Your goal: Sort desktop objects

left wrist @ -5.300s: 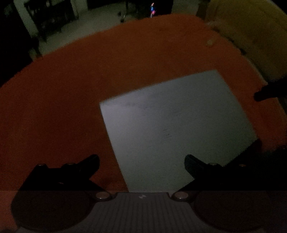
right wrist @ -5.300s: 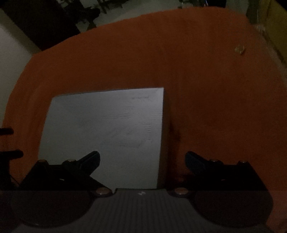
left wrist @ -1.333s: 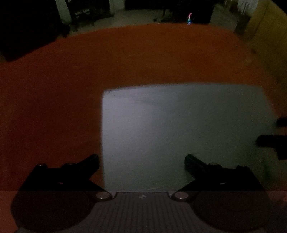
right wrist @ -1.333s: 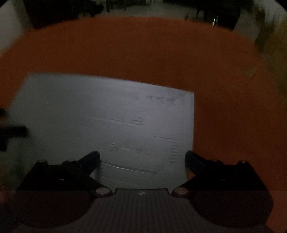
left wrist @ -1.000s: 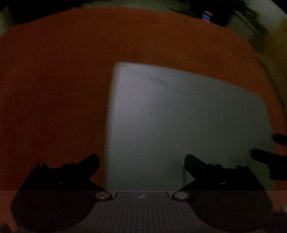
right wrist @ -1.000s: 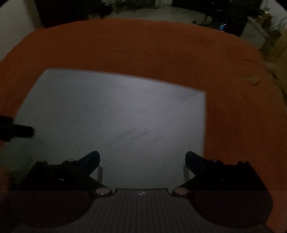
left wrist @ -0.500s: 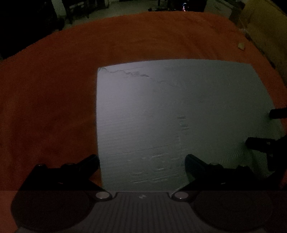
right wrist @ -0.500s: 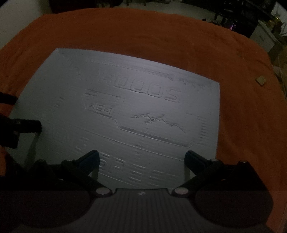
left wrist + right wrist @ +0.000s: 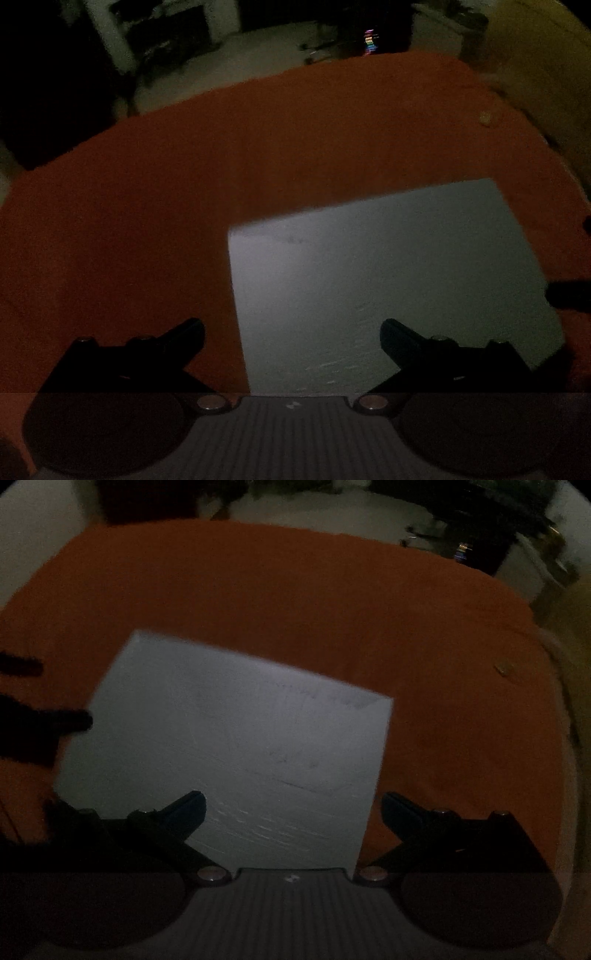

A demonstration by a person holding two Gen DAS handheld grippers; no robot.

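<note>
Dim scene, orange-covered worktop (image 9: 184, 206) fills most of both views; its far edge curves from 9 to 2 o'clock, dark floor and furniture beyond. Bare orange cloth all round, widest toward 10–12 o'clock.

Grey flat board (image 9: 388, 280) lies flat on the worktop. In the left wrist view it sits from centre toward 4 o'clock, its left edge running down between the fingers. In the right wrist view the same board (image 9: 236, 753) sits from centre toward 8 o'clock, its right edge dropping to just inside the right finger. Faint scratches on the surface, nothing legible.

Left tongs (image 9: 291, 332): spread wide, nothing between the fingers, hovering over the board's near left part; contact cannot be told. Seen from the right wrist, its dark fingers (image 9: 66, 720) reach in at 9 o'clock, at the board's left edge.

Right tongs (image 9: 291, 808): spread wide, empty, over the board's near right edge. From the left wrist its finger (image 9: 569, 293) shows at 3 o'clock by the board's right edge.

Small tan scrap (image 9: 505, 669) at 2 o'clock, well apart from the board, near the worktop's right edge; also seen (image 9: 484, 118) from the left wrist.
</note>
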